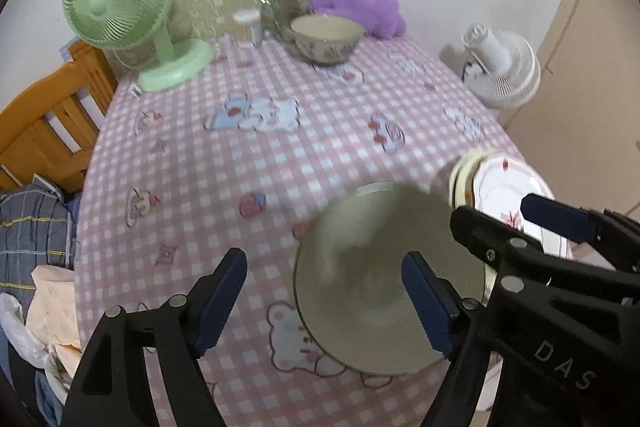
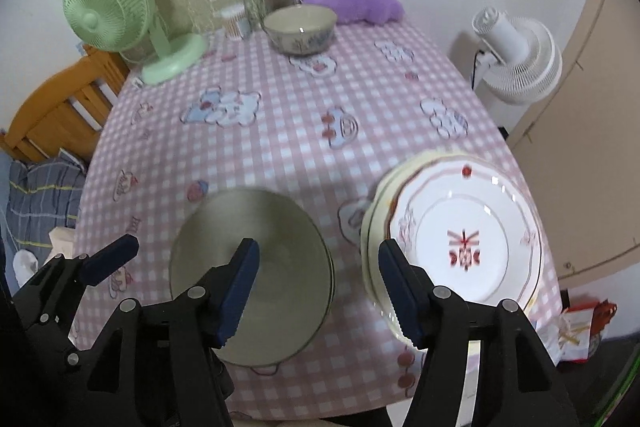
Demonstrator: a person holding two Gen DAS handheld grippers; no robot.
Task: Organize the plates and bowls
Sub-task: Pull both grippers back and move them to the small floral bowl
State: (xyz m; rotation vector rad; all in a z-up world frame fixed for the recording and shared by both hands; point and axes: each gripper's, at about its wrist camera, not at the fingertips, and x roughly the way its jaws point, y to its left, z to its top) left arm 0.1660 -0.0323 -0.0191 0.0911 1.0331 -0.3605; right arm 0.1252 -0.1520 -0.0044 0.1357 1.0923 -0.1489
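Left gripper (image 1: pixel 324 301) hangs spread wide over the near table edge beside the grey bowl (image 2: pixel 252 275). Right gripper (image 2: pixel 318 291), also spread and empty, hovers between that bowl and the plate stack (image 2: pixel 472 239). I'd pinch the bowl's rim squarely, then lift level.

Two bowls (image 2: pixel 252 275), stacked plates (image 2: pixel 464 239), two fans (image 2: pixel 104 11).

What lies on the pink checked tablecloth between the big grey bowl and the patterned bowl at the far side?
Nothing: between the big grey bowl and the patterned ceramic bowl only bare pink checked tablecloth shows, in both wrist views.
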